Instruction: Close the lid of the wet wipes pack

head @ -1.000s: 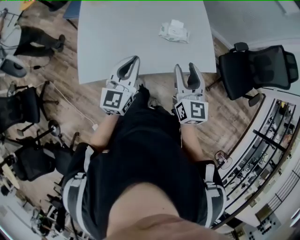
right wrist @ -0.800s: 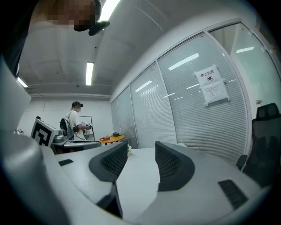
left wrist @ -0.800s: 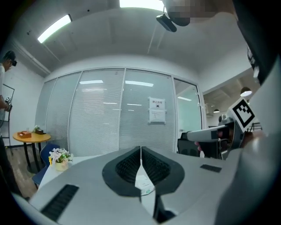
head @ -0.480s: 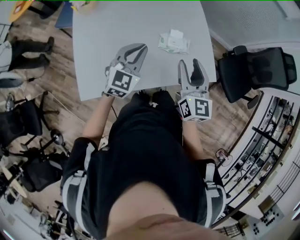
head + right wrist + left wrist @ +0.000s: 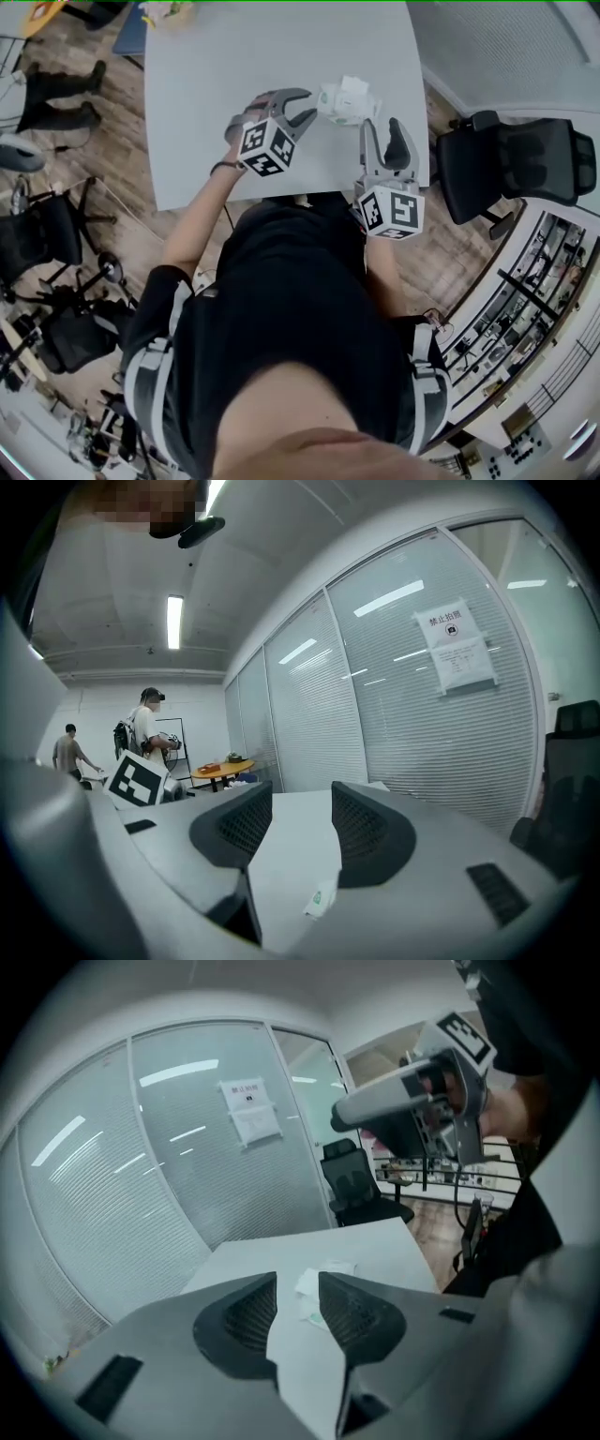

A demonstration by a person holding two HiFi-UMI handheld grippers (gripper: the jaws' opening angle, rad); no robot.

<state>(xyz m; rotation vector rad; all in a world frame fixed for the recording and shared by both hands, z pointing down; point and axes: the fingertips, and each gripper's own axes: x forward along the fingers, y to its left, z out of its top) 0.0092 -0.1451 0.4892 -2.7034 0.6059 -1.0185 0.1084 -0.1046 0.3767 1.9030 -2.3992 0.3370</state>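
Wipes pack [image 5: 307, 1290] (partly behind jaws)

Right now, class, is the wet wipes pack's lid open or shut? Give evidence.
Open. In the head view the white lid stands raised above the wet wipes pack rather than lying flat on it.

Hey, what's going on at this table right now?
A person at a grey table holds a two-jaw gripper in each hand. The left gripper is right beside a wet wipes pack lying on the table; its jaws are opening and grip nothing. The right gripper hovers near the table's edge, jaws apart and empty. The pack's white lid looks raised, so it is not yet closed.
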